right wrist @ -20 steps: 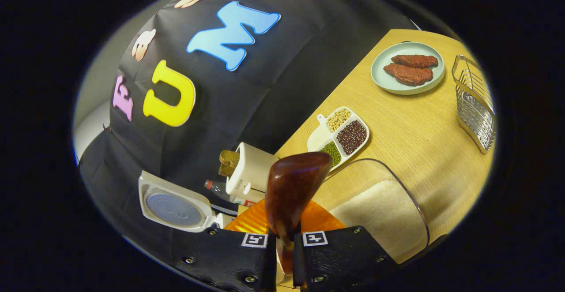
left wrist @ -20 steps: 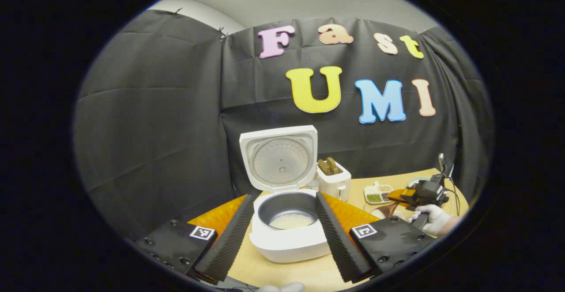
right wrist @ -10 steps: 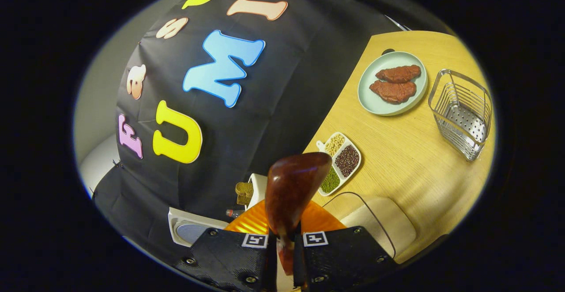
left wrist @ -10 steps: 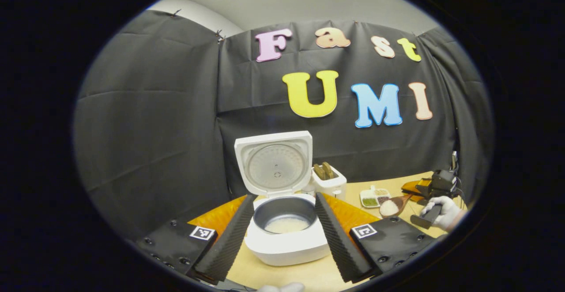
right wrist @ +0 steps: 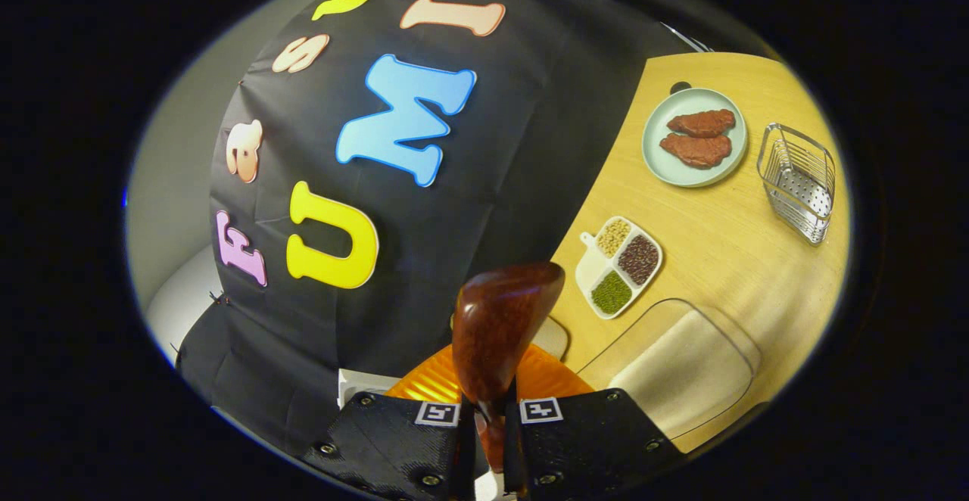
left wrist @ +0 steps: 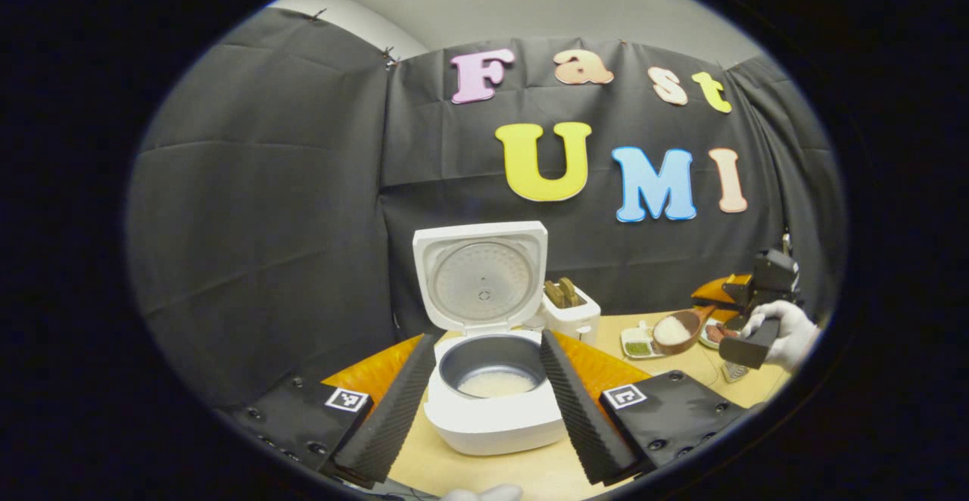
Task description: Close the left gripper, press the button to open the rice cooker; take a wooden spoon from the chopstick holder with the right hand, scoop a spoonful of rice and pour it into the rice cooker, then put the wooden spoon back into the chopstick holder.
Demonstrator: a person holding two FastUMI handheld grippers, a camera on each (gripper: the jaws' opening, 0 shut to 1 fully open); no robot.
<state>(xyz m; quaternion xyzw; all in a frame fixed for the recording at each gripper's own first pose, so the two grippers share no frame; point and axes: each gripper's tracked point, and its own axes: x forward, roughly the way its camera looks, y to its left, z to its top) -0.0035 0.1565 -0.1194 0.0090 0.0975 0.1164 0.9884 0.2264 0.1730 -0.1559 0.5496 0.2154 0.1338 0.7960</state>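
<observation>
Light wood table (right wrist: 719,251). On it: open rice cooker (left wrist: 496,402) on orange mat (left wrist: 378,368); toaster (left wrist: 571,315) beside it; divided bean dish (right wrist: 619,268); plate (right wrist: 694,136); wire basket (right wrist: 799,183); clear rice container (right wrist: 681,368).

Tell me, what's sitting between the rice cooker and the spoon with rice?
In the left gripper view, a white toaster stands between the open rice cooker and the spoon, with a small bean dish beside it.

White rice cooker (left wrist: 496,410) on table, lid up, rice in grey pot, wooden spoon (left wrist: 677,330) w/ heap of rice, held aloft to its right, chopstick holder (right wrist: 801,182) wire, upright.
</observation>
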